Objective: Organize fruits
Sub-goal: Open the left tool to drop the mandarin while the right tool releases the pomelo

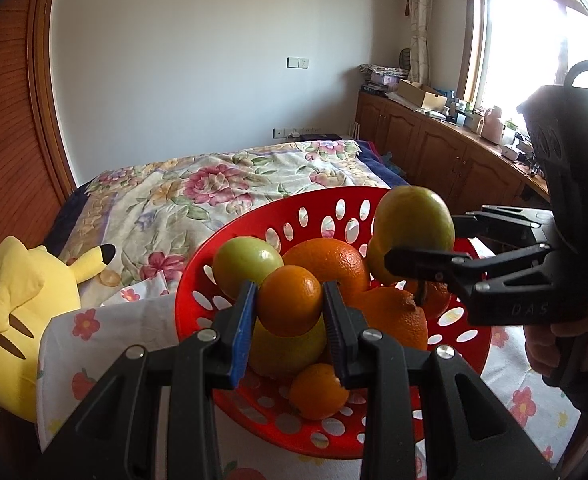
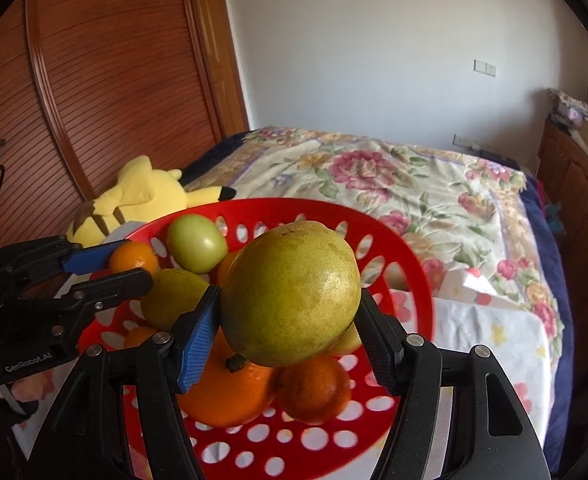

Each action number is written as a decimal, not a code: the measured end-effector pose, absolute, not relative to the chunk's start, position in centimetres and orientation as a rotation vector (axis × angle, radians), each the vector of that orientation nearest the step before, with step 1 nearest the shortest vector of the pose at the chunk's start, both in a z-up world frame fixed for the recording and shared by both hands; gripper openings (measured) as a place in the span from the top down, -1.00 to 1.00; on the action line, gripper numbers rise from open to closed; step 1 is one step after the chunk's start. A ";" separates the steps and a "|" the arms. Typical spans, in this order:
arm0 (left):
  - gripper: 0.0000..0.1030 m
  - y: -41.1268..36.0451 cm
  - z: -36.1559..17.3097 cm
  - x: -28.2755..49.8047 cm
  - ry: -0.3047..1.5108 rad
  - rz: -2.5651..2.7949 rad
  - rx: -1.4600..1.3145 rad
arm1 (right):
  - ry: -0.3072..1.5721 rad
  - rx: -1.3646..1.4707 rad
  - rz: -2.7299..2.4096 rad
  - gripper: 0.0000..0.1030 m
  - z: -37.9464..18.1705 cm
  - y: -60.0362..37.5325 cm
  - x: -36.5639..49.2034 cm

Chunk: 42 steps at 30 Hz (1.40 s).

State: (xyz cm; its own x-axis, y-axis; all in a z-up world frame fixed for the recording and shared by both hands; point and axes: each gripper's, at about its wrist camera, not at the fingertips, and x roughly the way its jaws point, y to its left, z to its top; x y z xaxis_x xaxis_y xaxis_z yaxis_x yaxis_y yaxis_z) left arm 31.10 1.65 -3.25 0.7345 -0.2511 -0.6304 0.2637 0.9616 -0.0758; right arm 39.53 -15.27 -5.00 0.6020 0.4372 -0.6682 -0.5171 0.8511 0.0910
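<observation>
A red perforated basket (image 2: pixel 413 280) of fruit sits on the flowered bedspread (image 2: pixel 433 184). Over it the right gripper (image 2: pixel 290 300) clamps a yellow-green pear (image 2: pixel 290 296), long axis upright, stem end down. The left gripper (image 1: pixel 290 300), closed, pinches a small round orange (image 1: pixel 290 300) above the basket.

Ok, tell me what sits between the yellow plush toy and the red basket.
A white cloth with a flower print, bunched up, lies between the yellow plush toy and the red basket. The left wrist view shows it best.
</observation>
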 end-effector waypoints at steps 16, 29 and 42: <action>0.40 1.4 -3.3 31.8 0.697 -0.275 0.028 | 0.744 -0.092 0.558 -0.44 -5.4 -15.7 39.0; 0.33 -0.1 -3.1 33.2 0.719 -0.281 0.020 | 0.686 -0.086 0.521 -0.46 -4.3 -17.5 35.4; 0.18 0.0 -2.3 29.6 0.704 -0.222 0.030 | 0.674 -0.056 0.513 -0.47 -4.6 -18.4 33.3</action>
State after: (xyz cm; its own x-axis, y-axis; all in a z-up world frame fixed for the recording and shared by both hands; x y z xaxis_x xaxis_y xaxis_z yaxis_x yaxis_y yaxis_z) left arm 29.64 0.05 -2.30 0.7398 -0.1918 -0.6449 0.2121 0.9761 -0.0471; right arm 33.34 -18.41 -4.61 0.6623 0.4356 -0.6096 -0.4710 0.8748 0.1134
